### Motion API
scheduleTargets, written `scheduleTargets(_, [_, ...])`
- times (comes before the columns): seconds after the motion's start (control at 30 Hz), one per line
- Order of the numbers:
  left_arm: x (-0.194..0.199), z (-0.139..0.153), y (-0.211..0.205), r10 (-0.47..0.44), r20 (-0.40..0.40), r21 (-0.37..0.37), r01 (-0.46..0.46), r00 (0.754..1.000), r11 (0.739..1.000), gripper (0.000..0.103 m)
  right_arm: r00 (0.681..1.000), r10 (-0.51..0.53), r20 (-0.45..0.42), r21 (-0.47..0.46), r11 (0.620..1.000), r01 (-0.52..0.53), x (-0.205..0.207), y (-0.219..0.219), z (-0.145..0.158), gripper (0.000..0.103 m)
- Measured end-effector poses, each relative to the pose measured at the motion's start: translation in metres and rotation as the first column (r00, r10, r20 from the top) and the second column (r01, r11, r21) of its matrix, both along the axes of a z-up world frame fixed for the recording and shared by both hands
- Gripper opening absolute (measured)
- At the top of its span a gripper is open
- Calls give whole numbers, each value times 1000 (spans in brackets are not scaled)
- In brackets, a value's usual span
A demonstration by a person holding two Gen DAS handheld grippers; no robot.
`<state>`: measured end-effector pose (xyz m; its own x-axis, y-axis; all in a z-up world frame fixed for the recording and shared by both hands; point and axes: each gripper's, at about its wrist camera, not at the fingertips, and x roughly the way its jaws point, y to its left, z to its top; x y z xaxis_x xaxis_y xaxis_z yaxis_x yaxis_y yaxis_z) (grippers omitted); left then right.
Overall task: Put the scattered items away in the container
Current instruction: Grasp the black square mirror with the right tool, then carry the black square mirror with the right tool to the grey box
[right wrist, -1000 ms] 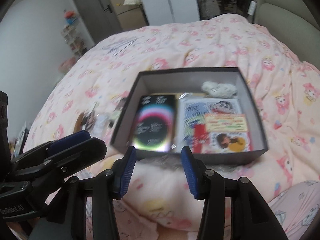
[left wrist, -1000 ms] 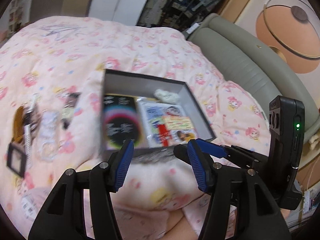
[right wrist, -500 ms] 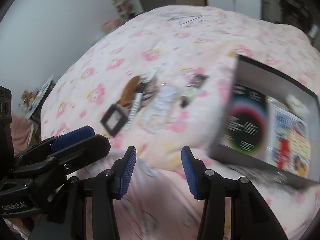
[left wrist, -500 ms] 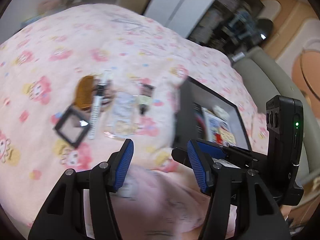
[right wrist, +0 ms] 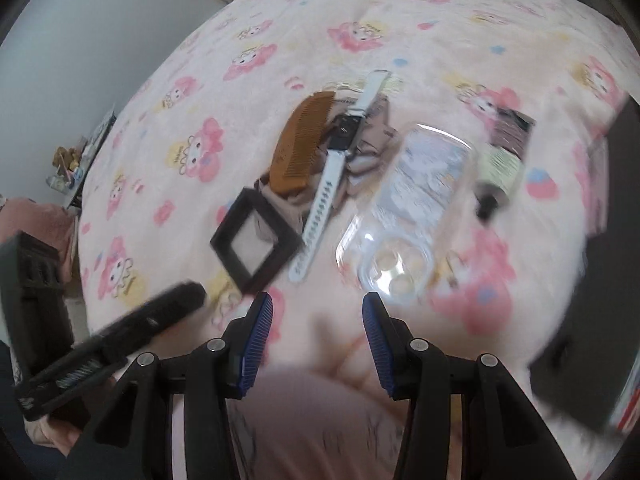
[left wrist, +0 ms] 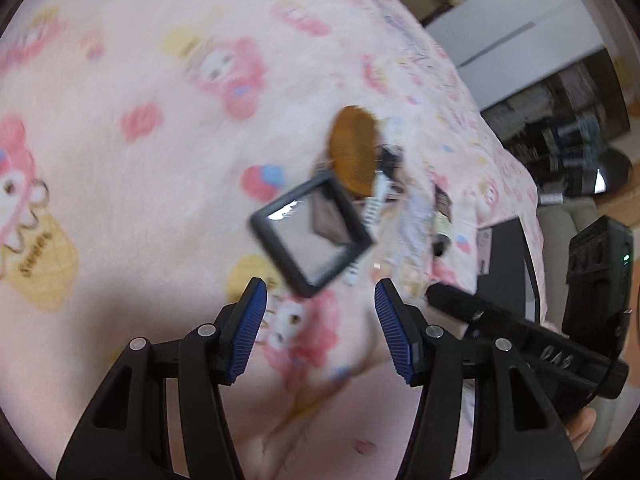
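Note:
Scattered items lie on a pink cartoon-print blanket. A black square frame (left wrist: 312, 236) (right wrist: 256, 238) lies nearest, just beyond my open, empty left gripper (left wrist: 318, 328). Behind it lie a brown comb (left wrist: 354, 154) (right wrist: 300, 142), a white-strapped watch (right wrist: 334, 172), a clear phone case (right wrist: 412, 208) and a small tube (right wrist: 500, 168). My right gripper (right wrist: 318, 336) is open and empty, just short of the frame and the case. The dark box (right wrist: 600, 280) (left wrist: 504, 264) sits at the right, blurred.
Brownish fabric (right wrist: 368, 148) lies under the comb and watch. A grey sofa (left wrist: 560, 220) and dark shelves (left wrist: 560, 120) stand beyond the bed. A wall and floor clutter (right wrist: 76, 160) are to the left of the bed.
Both grippers have swung left, away from the box and toward the scattered items. The frame, comb and watch now sit close in front. Both stay open.

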<state>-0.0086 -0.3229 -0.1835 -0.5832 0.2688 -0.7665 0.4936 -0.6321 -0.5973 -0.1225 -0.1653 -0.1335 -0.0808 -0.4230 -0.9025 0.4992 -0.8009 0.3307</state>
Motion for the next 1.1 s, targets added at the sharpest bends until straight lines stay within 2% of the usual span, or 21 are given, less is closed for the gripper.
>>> scheduleTargets(0.1, [0,-15,-9,39,-5,61,-38,999,997,57,999,35,-10,18,999,-35,-15,-22,-7,43])
scheduleTargets(0.23, [-4,-24,-16,69,4,71,-69,998,995,55,996,86,16,20,996,-87,-27,-45,-22,43])
scheduleTargets(0.33, [-8,-28,-17,67,4,69,-67,998,995,43,990,117,79,-4,993,-117,-31,-52,-36,30])
scheduleTargets(0.37, [-10,-29,-17,61,5,70,-61,998,996,33,987,124,106,-15,992,-123,-32,-53,-40,22])
scheduleTargets(0.4, [-12,-29,-16,52,7,75,-52,999,996,27,983,128,129,-26,992,-126,-32,-53,-44,19])
scheduleTargets(0.47, [-13,-25,-15,45,5,72,-45,999,996,24,982,125,142,-50,992,-119,-33,-49,-44,19])
scheduleTargets(0.6, [-10,8,-4,15,-48,23,-14,999,1000,24,987,114,114,-96,990,-103,-24,-32,-26,19])
scheduleTargets(0.77, [-10,67,21,-71,-162,-31,67,984,997,24,996,76,53,-160,985,-66,-5,7,18,19])
scheduleTargets(0.87, [-16,100,47,-149,-207,-57,140,967,988,24,1000,21,10,-198,980,-19,5,40,48,19])
scheduleTargets(0.97, [-24,126,83,-233,-256,-78,221,938,972,24,998,-45,-53,-223,974,32,15,81,79,19])
scheduleTargets(1.1, [-46,141,139,-342,-287,-76,335,895,939,25,985,-146,-97,-235,965,120,26,142,102,19])
